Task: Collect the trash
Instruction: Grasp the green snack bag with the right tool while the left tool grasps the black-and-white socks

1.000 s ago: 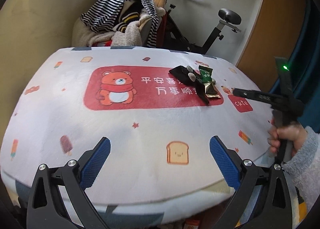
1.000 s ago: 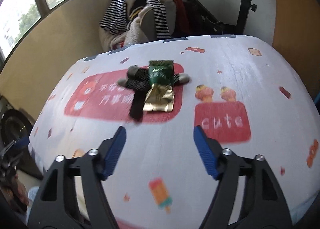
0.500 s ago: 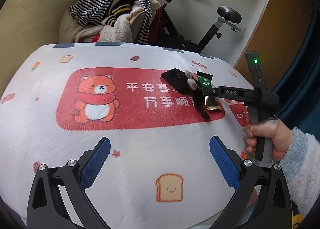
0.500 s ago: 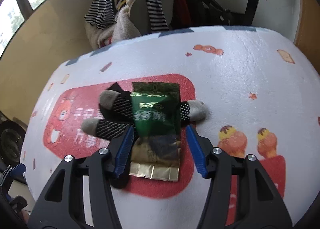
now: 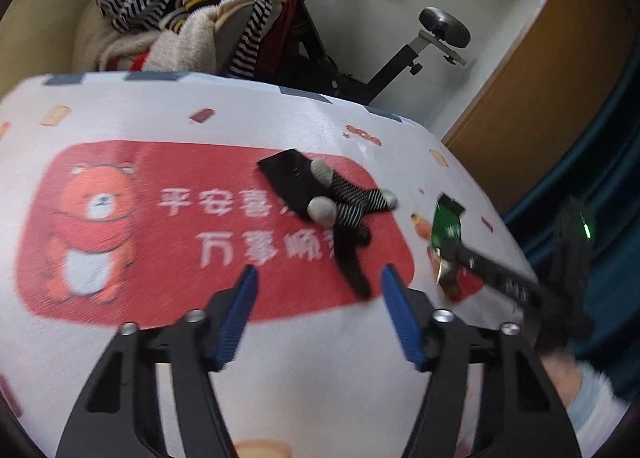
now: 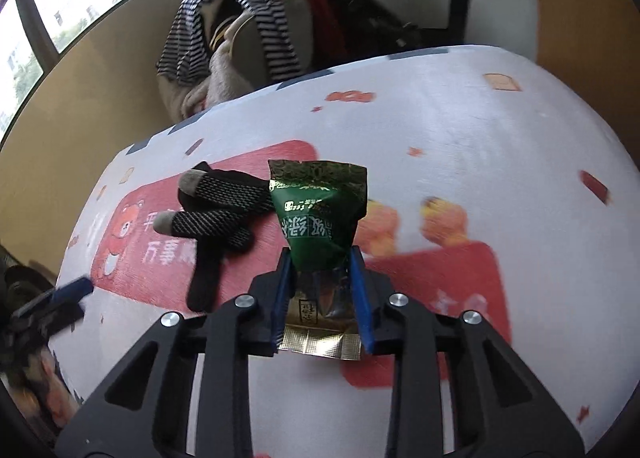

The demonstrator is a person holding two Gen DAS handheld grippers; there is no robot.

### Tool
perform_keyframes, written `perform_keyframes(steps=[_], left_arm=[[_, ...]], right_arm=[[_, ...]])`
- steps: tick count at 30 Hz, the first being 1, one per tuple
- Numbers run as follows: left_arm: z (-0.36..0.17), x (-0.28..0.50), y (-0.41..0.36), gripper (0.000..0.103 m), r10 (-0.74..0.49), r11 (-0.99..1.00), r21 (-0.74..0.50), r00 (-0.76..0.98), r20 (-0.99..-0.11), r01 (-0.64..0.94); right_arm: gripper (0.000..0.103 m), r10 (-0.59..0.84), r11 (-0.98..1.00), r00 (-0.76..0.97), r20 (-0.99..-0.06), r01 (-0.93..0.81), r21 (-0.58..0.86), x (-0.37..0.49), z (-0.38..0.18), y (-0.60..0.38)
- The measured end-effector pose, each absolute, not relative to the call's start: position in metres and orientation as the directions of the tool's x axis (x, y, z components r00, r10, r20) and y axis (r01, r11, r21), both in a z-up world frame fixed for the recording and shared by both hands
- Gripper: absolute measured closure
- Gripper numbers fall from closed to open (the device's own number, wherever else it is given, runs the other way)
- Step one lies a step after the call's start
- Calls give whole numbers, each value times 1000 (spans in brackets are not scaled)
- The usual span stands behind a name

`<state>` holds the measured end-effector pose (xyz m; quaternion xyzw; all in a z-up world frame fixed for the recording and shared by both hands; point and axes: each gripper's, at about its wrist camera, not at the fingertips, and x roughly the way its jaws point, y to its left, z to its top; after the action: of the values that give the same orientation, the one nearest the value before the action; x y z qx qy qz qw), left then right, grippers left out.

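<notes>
A green and gold foil snack wrapper (image 6: 320, 218) is pinched between the blue pads of my right gripper (image 6: 320, 262), which is shut on it and holds it lifted off the blanket. In the left wrist view the wrapper (image 5: 446, 226) hangs at the tip of the right gripper (image 5: 448, 254), to the right of the socks. My left gripper (image 5: 316, 282) is open and empty, low over the blanket, with the tail of a black sock (image 5: 352, 258) between its fingertips. Black and grey socks (image 6: 216, 214) lie on the red panel.
The bed has a white blanket (image 5: 160, 114) with a red bear panel. Behind it stand a chair piled with striped clothes (image 5: 192, 10) and an exercise bike (image 5: 400, 54). A wooden door (image 5: 532, 98) is at the right.
My right gripper has closed on the wrapper and lifted it away from the socks to the right. My left gripper has moved forward toward the socks and narrowed.
</notes>
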<state>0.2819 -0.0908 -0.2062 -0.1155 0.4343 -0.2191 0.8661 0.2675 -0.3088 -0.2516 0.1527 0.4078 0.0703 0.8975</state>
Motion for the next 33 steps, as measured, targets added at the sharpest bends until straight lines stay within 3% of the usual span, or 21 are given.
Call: perform_keyframes(steps=[3,10,12,27,33], left_arm=[[-214,306,-103,57,-484,874,-415,512,-710,252],[-223,336,-119,67,-464,886,-390,503,-730,251],[-225,337,-124,95,-443,896,-354,505,-740,266],[-173,296,-99,99,-375,923,-232,592,-713,306],[-129,253,-69,99,-397,915,-233,643,-655,328]], right_arm=[[73,246,946,667,-703,-9,323,266,-255,-316],[73,289,930,656,-697,-21,367,274,-260,-327],[73,282,933,661,-695,-20,360,270,-262,-324],[73,255,959,653,-713,-78,272,263,-257,-300],[73,354,929,654,-669,-161,334,229,-223,-288]])
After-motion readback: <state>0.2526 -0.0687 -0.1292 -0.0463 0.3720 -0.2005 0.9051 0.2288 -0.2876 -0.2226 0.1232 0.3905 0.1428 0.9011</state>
